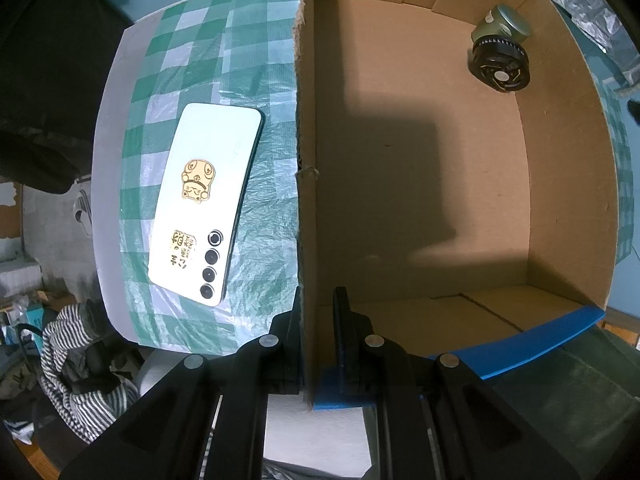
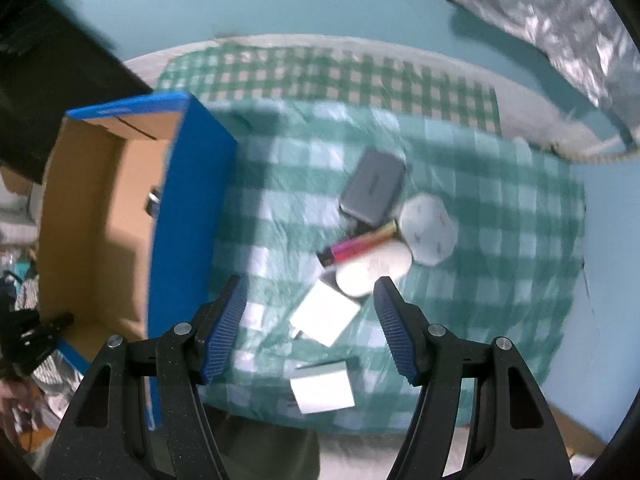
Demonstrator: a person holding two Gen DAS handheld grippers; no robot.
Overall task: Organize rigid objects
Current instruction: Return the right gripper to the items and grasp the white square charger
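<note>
My left gripper [image 1: 318,312] is shut on the near wall of an open cardboard box [image 1: 306,184] with blue outer sides. Inside the box, at its far right corner, lie a green round tin [image 1: 502,24] and a black round device [image 1: 500,66]. A white phone [image 1: 208,200] with gold stickers lies face down on the checked cloth left of the box. My right gripper [image 2: 310,312] is open and empty above a pile on the cloth: a white square charger [image 2: 324,314], a white oval case [image 2: 374,270], a pink tube [image 2: 356,246], a grey drive [image 2: 372,188], a white hexagonal item [image 2: 428,228].
A second white block [image 2: 322,388] lies near the table's front edge. The box [image 2: 176,216] stands left of the pile in the right wrist view. A silver foil bag [image 2: 560,20] lies beyond the table at the upper right. Striped clothing [image 1: 80,360] lies below the table's left edge.
</note>
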